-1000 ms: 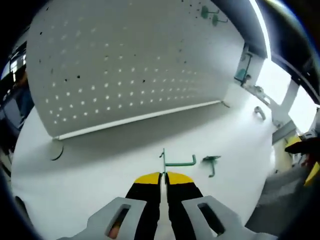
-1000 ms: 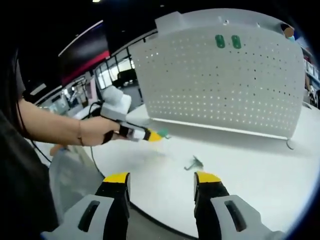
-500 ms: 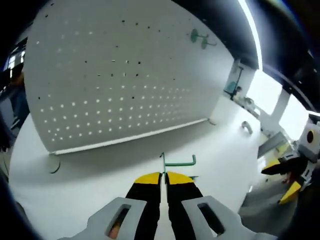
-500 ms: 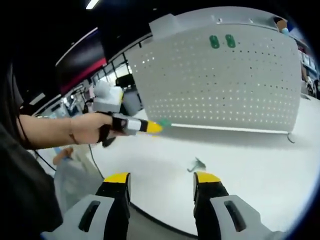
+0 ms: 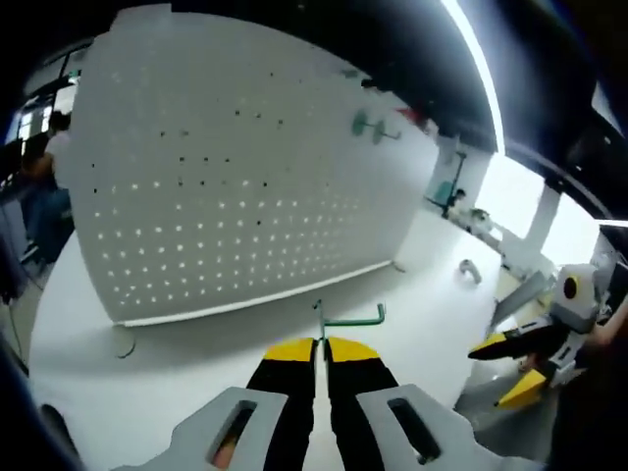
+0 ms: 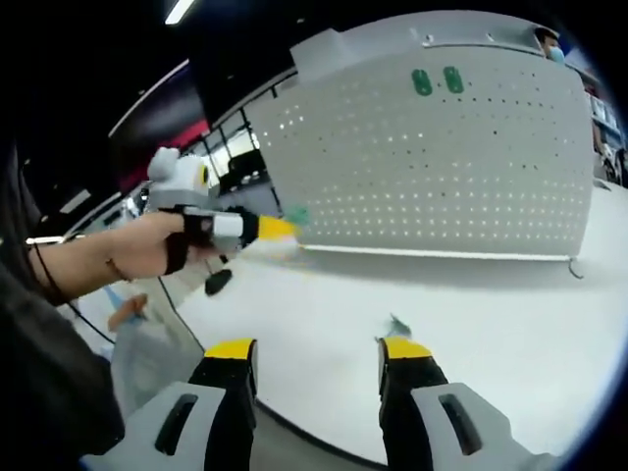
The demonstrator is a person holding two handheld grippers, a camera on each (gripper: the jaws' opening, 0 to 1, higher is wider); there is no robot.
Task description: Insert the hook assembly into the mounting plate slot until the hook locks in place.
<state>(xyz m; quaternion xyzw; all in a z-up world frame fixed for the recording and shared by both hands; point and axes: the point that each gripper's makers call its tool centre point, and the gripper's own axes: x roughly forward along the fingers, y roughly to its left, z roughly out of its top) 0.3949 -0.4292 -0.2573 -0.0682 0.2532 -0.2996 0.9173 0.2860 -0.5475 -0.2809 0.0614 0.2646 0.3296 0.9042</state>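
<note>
- Left tongs [image 5: 321,345] are clenched on the green hook [image 5: 345,319], held up in front of the pegboard [image 5: 226,186], above the white surface [image 5: 196,363].
- A second green hook [image 6: 397,325] lies on the surface before the pegboard.
- Right tongs [image 6: 316,351] are released, jaws apart, grasping nothing.

Left gripper view: set low over the white bench [image 5: 177,383], facing the perforated mounting plate [image 5: 226,196] nearly head-on, near it; right gripper [image 5: 520,358] entering from the right edge. Right gripper view: set back beyond the bench's near edge [image 6: 294,427], facing across the bench [image 6: 491,334] toward the same plate [image 6: 432,167] from farther off; left gripper [image 6: 250,228] entering from the left. Shared by both: plate face, two green pegs [image 6: 439,80] near its top, bench strip along its foot.
</note>
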